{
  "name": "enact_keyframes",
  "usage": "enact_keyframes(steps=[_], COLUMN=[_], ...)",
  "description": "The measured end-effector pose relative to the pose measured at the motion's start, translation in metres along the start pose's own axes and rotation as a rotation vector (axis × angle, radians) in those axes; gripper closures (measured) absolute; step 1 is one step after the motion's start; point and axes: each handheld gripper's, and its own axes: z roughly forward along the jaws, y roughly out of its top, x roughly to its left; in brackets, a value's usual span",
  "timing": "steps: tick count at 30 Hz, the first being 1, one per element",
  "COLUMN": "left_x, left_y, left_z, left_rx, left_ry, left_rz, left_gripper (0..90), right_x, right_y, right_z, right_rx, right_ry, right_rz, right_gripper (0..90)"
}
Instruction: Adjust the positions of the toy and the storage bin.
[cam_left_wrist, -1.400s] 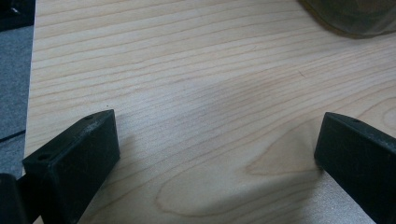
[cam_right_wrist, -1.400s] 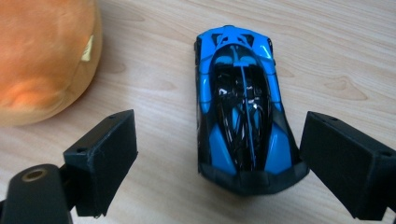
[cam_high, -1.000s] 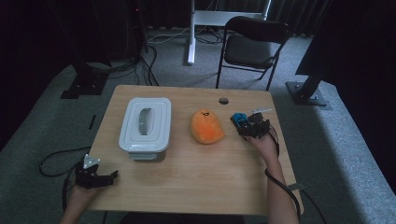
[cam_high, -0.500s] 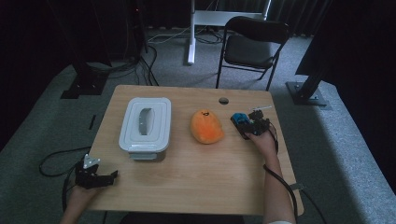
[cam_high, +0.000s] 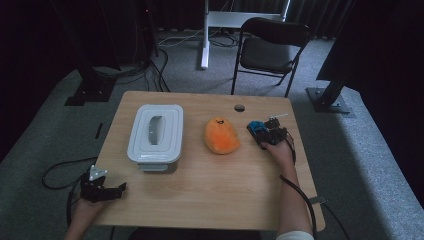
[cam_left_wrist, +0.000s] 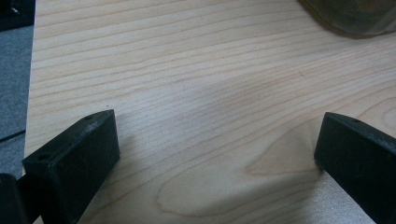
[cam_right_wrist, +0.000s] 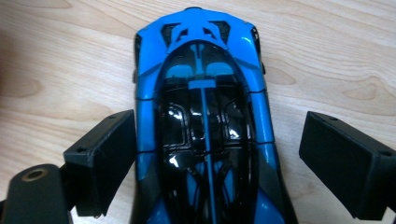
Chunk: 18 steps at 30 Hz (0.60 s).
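Right hand-held gripper (cam_right_wrist: 219, 154): your right hand held it low over the blue toy car (cam_right_wrist: 205, 121), jaws spread, one on each side of the car's body. The left jaw sat just beside the car's flank; the right jaw stood clear of it, with bare wood between.
Blue toy car: it sat on the desk (cam_high: 210, 185) near the right edge, just right of the orange plush (cam_high: 221, 135). In the right gripper view it ran lengthwise between the jaws, wheels down, dark glossy canopy facing up.
Left hand-held gripper (cam_left_wrist: 215, 158): your left hand kept it at the desk's near left corner, jaws spread wide over bare wood, with nothing between them.
Orange plush: it lay around the middle of the desk, between the car and the white lidded container (cam_high: 156, 133), apart from both.
White lidded container: it stood on the left half of the desk, lid on, well ahead of your left hand-held gripper.
Folding chair (cam_high: 270, 47): it stood on the floor beyond the desk's far edge.
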Motion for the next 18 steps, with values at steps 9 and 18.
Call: enact_keyframes(steps=[9,18], left_x=[0.0,0.0], left_y=[0.0,0.0], left_z=[0.0,0.0], left_rx=[0.0,0.0], left_ry=[0.0,0.0], left_rz=[0.0,0.0], left_gripper=[0.4,0.4], right_x=[0.0031,0.0007], right_y=[0.0009,-0.0022], right_z=[0.0079,0.0058], right_rx=[0.037,0.025], right_ry=[-0.013,0.038], right_rz=[-0.054,-0.049], right_gripper=[13.8,22.9])
